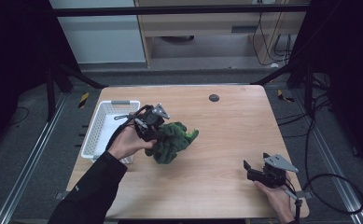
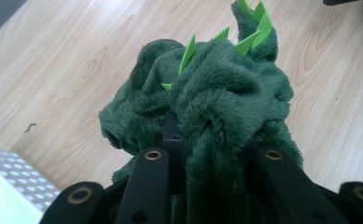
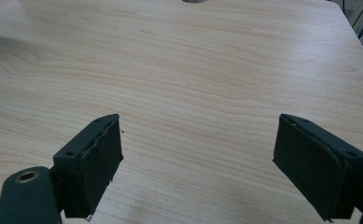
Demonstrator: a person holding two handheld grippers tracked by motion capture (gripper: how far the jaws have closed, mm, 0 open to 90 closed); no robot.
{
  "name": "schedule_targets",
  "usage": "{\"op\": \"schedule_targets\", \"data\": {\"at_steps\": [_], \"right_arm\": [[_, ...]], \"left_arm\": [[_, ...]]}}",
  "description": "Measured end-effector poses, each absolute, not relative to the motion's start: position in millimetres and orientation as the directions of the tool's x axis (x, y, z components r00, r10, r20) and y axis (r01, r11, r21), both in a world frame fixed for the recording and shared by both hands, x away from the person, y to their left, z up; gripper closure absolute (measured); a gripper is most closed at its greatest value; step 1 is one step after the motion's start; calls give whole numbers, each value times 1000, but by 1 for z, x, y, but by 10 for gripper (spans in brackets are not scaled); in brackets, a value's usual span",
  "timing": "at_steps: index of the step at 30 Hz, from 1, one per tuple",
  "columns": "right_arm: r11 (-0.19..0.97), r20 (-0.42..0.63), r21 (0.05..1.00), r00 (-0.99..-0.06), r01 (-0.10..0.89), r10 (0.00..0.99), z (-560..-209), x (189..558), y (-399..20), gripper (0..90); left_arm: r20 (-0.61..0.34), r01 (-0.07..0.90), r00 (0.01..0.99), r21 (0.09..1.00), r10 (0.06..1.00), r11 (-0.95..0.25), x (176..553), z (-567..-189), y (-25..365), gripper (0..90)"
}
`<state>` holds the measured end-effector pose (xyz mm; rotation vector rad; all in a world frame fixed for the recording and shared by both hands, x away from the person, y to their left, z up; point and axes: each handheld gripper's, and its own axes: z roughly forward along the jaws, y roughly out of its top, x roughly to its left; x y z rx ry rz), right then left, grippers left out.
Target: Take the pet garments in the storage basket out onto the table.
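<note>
A dark green plush toy (image 1: 170,142) with bright green spikes hangs bunched over the wooden table (image 1: 216,140), just right of the white basket. My left gripper (image 1: 157,134) is shut on it. In the left gripper view the plush toy (image 2: 216,102) fills the space between the black jaws, and its spikes point away from the camera. My right gripper (image 1: 250,170) rests near the table's front right corner. In the right gripper view my right gripper (image 3: 198,163) stands open, with bare wood between its pads (image 3: 100,163).
A white perforated basket (image 1: 105,128) sits at the table's left edge, seen as a corner of the basket (image 2: 11,182) in the left gripper view. A small dark round disc (image 1: 213,98) lies near the far edge. Cables trail off the right side.
</note>
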<state>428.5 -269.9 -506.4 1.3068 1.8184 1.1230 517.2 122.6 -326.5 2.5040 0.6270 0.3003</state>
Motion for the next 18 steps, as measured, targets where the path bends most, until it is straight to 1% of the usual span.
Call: {"op": "schedule_targets", "data": {"at_steps": [18], "right_arm": [[151, -13, 897, -316, 416, 949, -506, 428, -269, 153]], "left_arm": [[62, 352, 896, 505, 440, -788, 530, -351, 94, 735]]}}
